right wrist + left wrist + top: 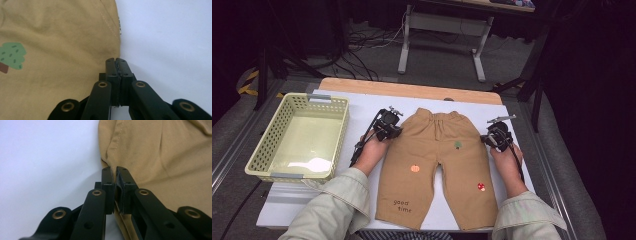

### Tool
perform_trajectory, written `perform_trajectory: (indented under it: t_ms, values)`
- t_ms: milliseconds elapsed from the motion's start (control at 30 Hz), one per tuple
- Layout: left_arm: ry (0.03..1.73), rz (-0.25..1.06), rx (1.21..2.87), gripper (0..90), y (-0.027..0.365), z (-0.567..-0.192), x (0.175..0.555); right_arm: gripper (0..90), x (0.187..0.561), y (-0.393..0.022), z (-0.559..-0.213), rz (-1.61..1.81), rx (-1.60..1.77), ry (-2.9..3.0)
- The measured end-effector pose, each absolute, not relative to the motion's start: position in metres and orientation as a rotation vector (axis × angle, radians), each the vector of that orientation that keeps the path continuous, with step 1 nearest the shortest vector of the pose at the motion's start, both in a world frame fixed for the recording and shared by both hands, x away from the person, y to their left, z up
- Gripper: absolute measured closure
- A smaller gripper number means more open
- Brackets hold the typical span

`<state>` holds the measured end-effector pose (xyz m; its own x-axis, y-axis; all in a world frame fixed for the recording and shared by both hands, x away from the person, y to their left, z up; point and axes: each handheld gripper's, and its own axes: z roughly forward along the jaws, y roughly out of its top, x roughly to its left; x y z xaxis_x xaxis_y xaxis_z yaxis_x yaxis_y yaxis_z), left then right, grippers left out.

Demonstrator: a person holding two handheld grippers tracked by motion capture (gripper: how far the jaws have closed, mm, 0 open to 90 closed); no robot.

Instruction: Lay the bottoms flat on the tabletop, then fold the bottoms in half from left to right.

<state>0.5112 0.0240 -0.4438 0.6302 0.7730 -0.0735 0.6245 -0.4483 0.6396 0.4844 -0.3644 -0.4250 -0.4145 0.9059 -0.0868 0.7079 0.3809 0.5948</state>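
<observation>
- Pale green plastic basket (262, 145), rectangular with a lattice of holes in its walls and grey handle strips at both short ends, stands at the left of the white tabletop (357, 107); its smooth floor is bare and catches a glare spot.
- Tan cotton children's trousers (434, 160) lie flat and face up in the middle of the tabletop, waistband away from the person, both legs pointing toward the person.
- The waistband is gathered with elastic, and a seam with pale stitching runs along each outer edge.
- Small embroidered patches sit on the cloth: a green tree (458, 145) near the right hip, an orange pumpkin (415, 168) on the left leg, a red mushroom (481, 187) on the right leg, and dark lettering (401, 206) near the left hem.
- The left gripper (113, 173) has its black fingers clenched on the trousers' left outer edge just below the waistband; a fold of tan cloth is pinched between the pads.
- The right gripper (116, 62) has its fingers pressed together on the right outer edge at the hip, the seam caught between them.
- Both hands rest low on the tabletop, one at each side of the garment, in light grey-green sleeves (339, 197).
- A strip of wooden board (412, 90) shows beyond the white surface.
</observation>
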Motion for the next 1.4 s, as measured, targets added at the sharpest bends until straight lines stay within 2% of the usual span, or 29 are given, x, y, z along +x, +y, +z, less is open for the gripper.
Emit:
perform_trajectory:
  t_ms: [100, 200, 333, 367, 400, 500, 700, 933, 1200, 1400]
  values:
    - [1.095, 0.345, 2.223, 86.1, 0.026, -0.443, 0.511, 87.7, 0.484, -0.363, -0.426, 0.676, 1.380, 2.269]
    - [1.114, 0.357, 2.227, 86.7, 0.029, -0.443, 0.512, 69.1, 0.477, -0.361, -0.419, 0.714, 1.370, 2.266]
    - [1.095, 0.313, 2.198, 84.4, 0.032, -0.441, 0.512, 52.8, 0.464, -0.355, -0.402, 0.824, 1.327, 2.256]
    - [1.088, 0.317, 2.185, 80.1, 0.033, -0.439, 0.512, 50.2, 0.461, -0.354, -0.398, 0.844, 1.309, 2.257]
    - [1.087, 0.319, 2.176, 68.0, 0.033, -0.438, 0.512, 46.4, 0.456, -0.350, -0.394, 0.876, 1.273, 2.259]
    - [1.077, 0.297, 2.123, 55.0, 0.037, -0.432, 0.511, 37.8, 0.443, -0.340, -0.384, 0.943, 1.213, 2.268]
    - [1.048, 0.286, 2.088, 39.5, 0.042, -0.428, 0.511, 23.4, 0.422, -0.317, -0.373, 1.087, 1.104, 2.287]
    - [1.032, 0.283, 2.068, 32.0, 0.043, -0.426, 0.511, 15.4, 0.409, -0.286, -0.370, 1.153, 1.002, 2.344]
    - [1.014, 0.279, 2.058, 29.8, 0.045, -0.421, 0.509, 7.9, 0.400, -0.252, -0.377, 1.181, 0.926, 2.412]
    - [0.995, 0.274, 2.066, 28.4, 0.045, -0.419, 0.508, 5.9, 0.395, -0.235, -0.380, 1.182, 0.884, 2.448]
